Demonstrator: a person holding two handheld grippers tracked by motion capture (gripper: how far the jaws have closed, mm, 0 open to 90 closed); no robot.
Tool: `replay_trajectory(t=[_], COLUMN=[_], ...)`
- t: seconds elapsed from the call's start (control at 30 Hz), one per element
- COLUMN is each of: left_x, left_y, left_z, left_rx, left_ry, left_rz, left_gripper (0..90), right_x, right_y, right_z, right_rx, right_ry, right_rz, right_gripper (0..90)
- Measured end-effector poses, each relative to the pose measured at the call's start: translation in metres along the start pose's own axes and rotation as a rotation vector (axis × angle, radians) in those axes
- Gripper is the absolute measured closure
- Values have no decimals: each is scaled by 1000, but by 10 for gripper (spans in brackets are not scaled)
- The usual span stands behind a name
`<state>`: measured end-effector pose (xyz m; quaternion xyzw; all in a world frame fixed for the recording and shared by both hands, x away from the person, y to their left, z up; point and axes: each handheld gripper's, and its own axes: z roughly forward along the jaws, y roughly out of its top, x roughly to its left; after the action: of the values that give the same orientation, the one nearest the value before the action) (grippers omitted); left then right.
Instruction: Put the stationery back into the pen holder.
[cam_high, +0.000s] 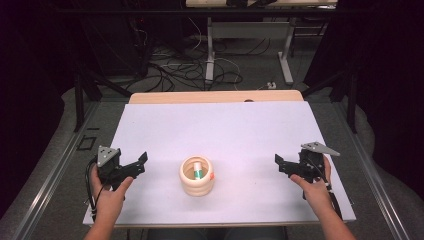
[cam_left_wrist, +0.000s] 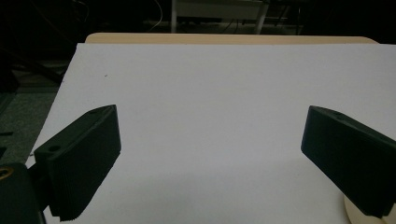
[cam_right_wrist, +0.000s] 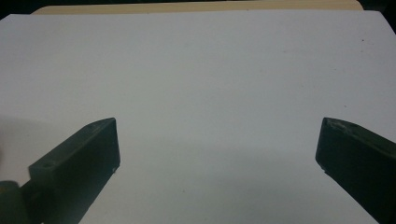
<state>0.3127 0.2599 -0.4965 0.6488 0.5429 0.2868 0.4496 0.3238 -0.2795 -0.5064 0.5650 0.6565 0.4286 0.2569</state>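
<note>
Cup (cam_high: 196, 176) stands between left tool (cam_high: 139, 163) and right tool (cam_high: 278, 163).

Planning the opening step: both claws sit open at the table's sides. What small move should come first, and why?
Probably bring the left claw in toward the ribbed cream cup: it stands between both hands, holds a green-and-white tube, and lies nearer that claw, whose jaws are wide open.

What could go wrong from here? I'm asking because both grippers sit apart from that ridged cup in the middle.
The cup stands free on the white table with nothing bracing it, so a push from one side by the left gripper or right gripper might slide or tip it. The green-and-white item stands loose inside and could spill out. The cup's ridged, rounded wall may slip between the open jaws.
</note>
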Motion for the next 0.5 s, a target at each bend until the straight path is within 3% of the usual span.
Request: replay_trajectory(t=[0.17, 0.5], left_x=[0, 1], left_y=[0, -1], left_z=[1, 1], left_rx=[1, 2], left_ry=[-1, 4], left_rz=[2, -3], left_gripper=[48, 48], right_x=[-11, -28], right_y=[-3, -13], right_z=[-1, 4], right_rx=[12, 40], right_ry=[0, -61], right_rz=[41, 106], right_gripper=[0, 0])
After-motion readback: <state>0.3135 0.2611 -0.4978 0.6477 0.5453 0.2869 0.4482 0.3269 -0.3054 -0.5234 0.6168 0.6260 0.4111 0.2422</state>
